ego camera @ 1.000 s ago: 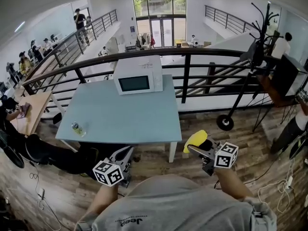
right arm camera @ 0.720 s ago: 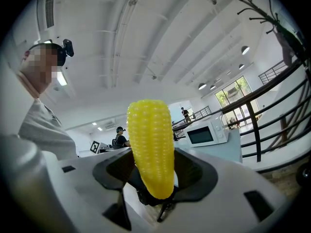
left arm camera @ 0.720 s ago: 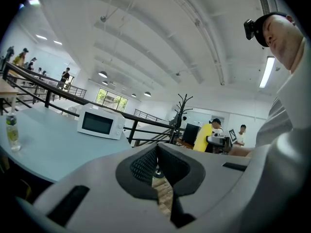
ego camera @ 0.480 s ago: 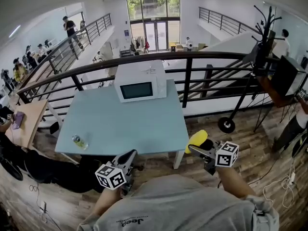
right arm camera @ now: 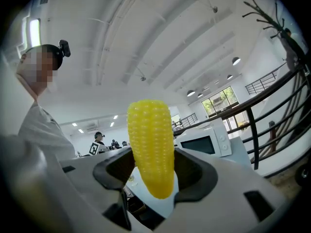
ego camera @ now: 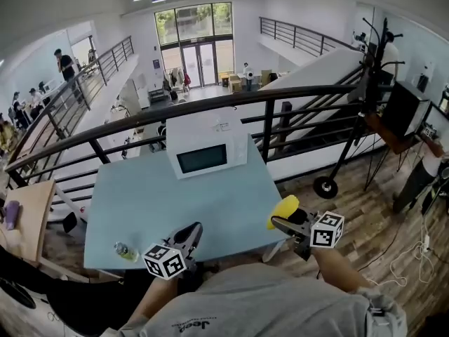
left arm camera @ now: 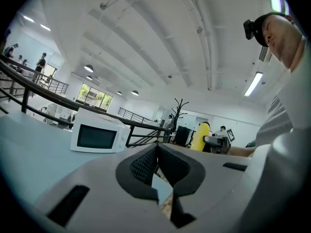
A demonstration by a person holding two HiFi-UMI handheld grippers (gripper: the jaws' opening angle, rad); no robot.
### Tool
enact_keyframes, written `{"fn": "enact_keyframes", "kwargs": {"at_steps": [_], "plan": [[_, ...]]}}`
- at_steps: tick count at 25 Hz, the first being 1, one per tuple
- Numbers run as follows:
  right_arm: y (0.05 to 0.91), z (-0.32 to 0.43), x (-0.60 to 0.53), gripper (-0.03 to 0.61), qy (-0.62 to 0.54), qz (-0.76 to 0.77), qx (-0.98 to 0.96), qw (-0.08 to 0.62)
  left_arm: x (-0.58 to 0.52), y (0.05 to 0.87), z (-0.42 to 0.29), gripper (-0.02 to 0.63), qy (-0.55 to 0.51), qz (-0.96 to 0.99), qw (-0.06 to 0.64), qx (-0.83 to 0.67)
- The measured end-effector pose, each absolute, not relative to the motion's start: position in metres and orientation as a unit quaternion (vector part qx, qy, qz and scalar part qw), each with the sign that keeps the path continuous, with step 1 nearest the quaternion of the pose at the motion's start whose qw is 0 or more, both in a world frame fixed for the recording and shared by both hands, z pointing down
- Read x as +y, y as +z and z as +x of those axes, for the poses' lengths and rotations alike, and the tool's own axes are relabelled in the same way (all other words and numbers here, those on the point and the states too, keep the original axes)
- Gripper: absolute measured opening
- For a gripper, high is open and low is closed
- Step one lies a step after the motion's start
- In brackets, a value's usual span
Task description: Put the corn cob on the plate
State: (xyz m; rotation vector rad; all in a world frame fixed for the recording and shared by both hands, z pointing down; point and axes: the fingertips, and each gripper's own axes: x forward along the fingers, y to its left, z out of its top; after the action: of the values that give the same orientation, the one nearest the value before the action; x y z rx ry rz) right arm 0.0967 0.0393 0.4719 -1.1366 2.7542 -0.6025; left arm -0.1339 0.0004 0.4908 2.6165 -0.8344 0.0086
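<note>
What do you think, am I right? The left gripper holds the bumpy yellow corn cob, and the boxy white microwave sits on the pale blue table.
Nearly. The right gripper, not the left, holds the bumpy yellow corn cob; the right gripper view shows its jaws clamped on it. The boxy white microwave does sit on the pale blue table.

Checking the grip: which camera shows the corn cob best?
Right gripper view: the corn cob stands close and upright, clamped by the right gripper. The head view shows only its yellow end; the left gripper view shows it small, far off.
</note>
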Motion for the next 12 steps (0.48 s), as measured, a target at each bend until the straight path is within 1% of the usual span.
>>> {"fn": "enact_keyframes", "kwargs": {"at_steps": [8, 12], "plan": [[0.467, 0.061, -0.007, 0.261, -0.197, -0.398, 0.895, 0.042, -0.057, 0.495, -0.173, 0.018, -0.007, 0.938, 0.207, -0.279], [0.471, 0.041, -0.026, 0.261, -0.199, -0.398, 0.895, 0.037, -0.076, 0.503, -0.196, 0.018, -0.027, 0.929, 0.232, -0.289]]}}
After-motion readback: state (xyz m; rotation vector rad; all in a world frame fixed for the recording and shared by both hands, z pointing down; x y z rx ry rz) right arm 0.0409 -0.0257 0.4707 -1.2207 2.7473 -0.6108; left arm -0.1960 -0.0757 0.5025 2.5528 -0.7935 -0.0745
